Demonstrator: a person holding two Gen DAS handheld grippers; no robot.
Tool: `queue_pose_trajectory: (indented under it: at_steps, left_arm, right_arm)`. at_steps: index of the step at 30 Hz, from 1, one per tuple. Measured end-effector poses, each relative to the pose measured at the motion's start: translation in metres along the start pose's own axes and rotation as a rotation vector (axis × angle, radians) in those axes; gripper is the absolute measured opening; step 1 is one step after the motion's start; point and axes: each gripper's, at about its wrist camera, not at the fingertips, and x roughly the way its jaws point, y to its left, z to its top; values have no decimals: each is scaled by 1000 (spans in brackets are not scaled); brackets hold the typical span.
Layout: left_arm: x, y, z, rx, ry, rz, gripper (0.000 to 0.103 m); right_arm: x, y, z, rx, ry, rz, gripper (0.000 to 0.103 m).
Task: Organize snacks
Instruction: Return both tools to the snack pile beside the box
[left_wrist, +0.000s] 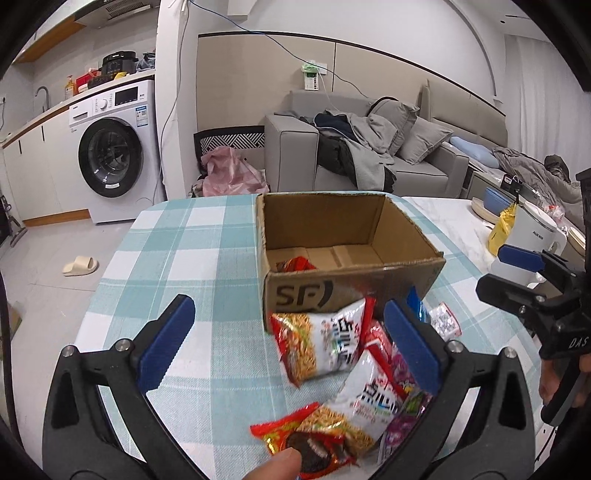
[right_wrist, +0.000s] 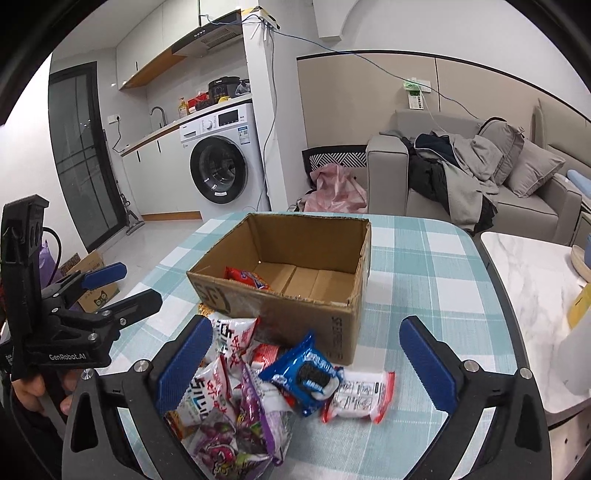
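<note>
An open cardboard box (left_wrist: 354, 291) (right_wrist: 280, 314) stands on the checked tablecloth with one red snack packet (left_wrist: 295, 264) (right_wrist: 246, 277) inside. A pile of snack packets lies in front of it: white noodle packets (left_wrist: 321, 341) (right_wrist: 232, 332), a red cookie packet (left_wrist: 306, 443), a blue cookie packet (right_wrist: 304, 373), a purple packet (right_wrist: 236, 428) and a white-red packet (right_wrist: 360, 397). My left gripper (left_wrist: 291, 339) is open above the pile's left part. My right gripper (right_wrist: 306, 362) is open above the blue packet. Both are empty.
The table (left_wrist: 177, 258) carries the checked cloth; a marble top (right_wrist: 528, 280) adjoins it on the right with a white kettle (left_wrist: 532, 236) and yellow bag (left_wrist: 500, 229). A sofa with clothes (left_wrist: 369, 147), a washing machine (left_wrist: 114, 155) and a floor box (right_wrist: 92, 280) lie beyond.
</note>
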Motion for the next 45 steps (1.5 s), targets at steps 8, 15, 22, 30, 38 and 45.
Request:
queue_pose_trajectory:
  at_steps: [8,15,22,30,38,45]
  left_arm:
    - [-20,16,-28,-24,30,19,102]
    - [-21,21,-49,-47,59,30,102]
    - [-18,20,-68,-51,91,38,102]
    - [-11,18,-89,-50,146,33,102]
    - [3,21,-105,-71,205,15,102]
    - [17,24,-112,-97,244,-3,102]
  right_arm:
    - [-11,16,-30,-12,43,8,103]
    - [-4,22,-58,28,109,21,103]
    - [2,26,-77,54,143,20,103]
    - [14,30,-93,76,186,25,103]
    - [28,34,-106,98,234,37,103]
    - [41,37,-111,120,261,49,103]
